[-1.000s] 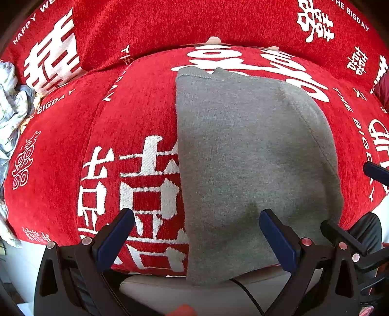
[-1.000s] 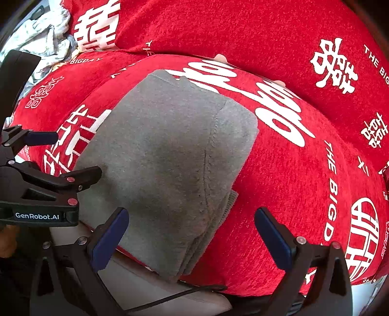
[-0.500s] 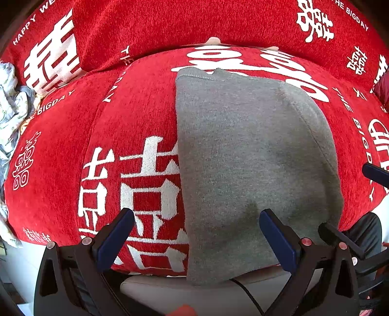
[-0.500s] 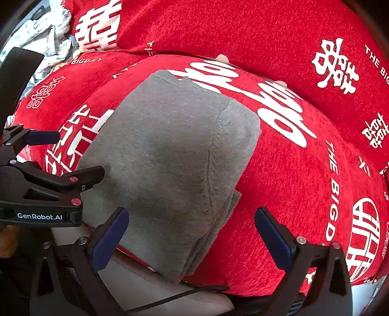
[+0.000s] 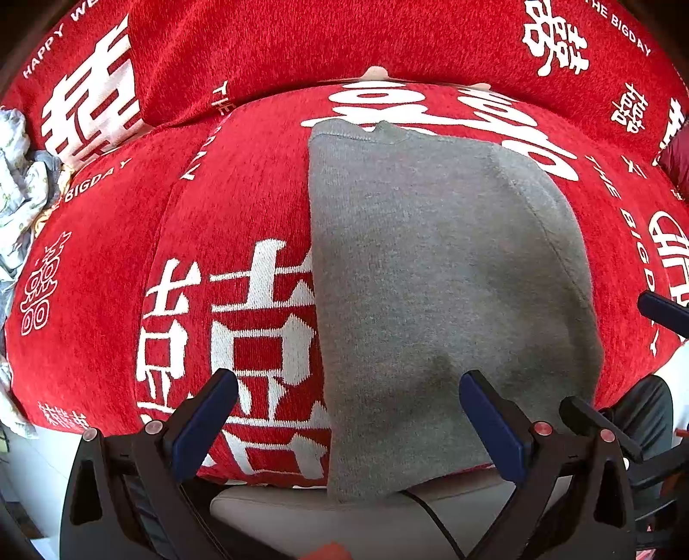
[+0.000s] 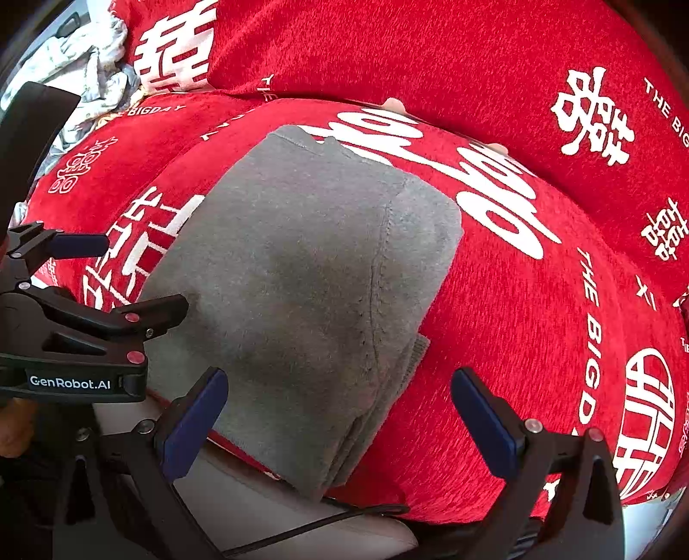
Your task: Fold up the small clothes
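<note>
A grey knitted garment (image 5: pixel 435 275) lies folded lengthwise on the red sofa seat, its near end hanging over the front edge. In the right wrist view the same garment (image 6: pixel 301 284) shows stacked layers at its near right corner. My left gripper (image 5: pixel 349 413) hovers open just above the garment's near left edge, holding nothing. To the right, my right gripper (image 6: pixel 340 409) stands open over the garment's near right corner, also holding nothing. The left gripper (image 6: pixel 99 280) shows at the left of the right wrist view.
The sofa cover (image 5: pixel 241 224) is red with white characters, and a back cushion (image 5: pixel 301 38) rises behind the seat. A heap of pale printed clothes (image 5: pixel 21 189) lies at the far left. A black cable (image 6: pixel 344 512) runs along the grey sofa front below.
Both grippers and the grey garment stay almost still; the right wrist view has crept very slightly to the left.
</note>
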`<move>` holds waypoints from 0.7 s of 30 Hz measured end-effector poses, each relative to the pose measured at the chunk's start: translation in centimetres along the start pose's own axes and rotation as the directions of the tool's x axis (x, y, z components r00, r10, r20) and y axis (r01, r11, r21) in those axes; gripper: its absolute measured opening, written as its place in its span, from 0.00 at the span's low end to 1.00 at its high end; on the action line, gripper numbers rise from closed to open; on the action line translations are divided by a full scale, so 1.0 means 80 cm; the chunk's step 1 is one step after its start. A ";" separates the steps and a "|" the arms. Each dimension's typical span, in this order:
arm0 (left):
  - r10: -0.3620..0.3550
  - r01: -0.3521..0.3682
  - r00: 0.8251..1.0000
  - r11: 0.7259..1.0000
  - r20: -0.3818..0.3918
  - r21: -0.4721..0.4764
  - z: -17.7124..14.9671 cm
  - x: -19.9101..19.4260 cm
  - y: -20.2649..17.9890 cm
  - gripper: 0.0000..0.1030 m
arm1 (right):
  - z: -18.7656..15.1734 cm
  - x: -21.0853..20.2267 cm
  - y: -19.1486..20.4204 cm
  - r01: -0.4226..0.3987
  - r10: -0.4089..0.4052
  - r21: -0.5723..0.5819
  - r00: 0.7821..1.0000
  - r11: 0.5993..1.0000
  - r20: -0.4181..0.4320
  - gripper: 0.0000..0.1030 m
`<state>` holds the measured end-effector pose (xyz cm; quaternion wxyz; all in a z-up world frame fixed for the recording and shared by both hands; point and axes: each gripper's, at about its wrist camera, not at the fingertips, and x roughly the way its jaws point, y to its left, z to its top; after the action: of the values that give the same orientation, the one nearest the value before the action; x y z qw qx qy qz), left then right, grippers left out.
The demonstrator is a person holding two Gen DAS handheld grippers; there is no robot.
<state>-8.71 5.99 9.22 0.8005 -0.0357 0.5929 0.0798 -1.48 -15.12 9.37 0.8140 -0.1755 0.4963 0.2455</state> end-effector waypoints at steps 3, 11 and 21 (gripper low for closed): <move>0.001 -0.001 1.000 1.000 0.002 0.001 -0.002 -0.002 -0.001 1.00 | -0.002 -0.002 0.000 -0.002 0.002 -0.001 1.000 1.000 0.004 1.00; 0.002 -0.002 1.000 1.000 0.006 0.005 -0.005 -0.007 -0.004 1.00 | -0.008 -0.005 -0.001 -0.001 0.001 -0.003 1.000 1.000 0.012 1.00; -0.007 0.005 0.999 0.999 0.040 0.042 -0.008 -0.023 -0.024 1.00 | -0.016 -0.026 -0.013 0.011 -0.010 -0.011 0.998 1.000 0.054 1.00</move>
<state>-9.54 3.81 10.71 0.8131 -0.0193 0.5780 0.0658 -2.62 -17.13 10.73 0.8273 -0.1760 0.4719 0.2486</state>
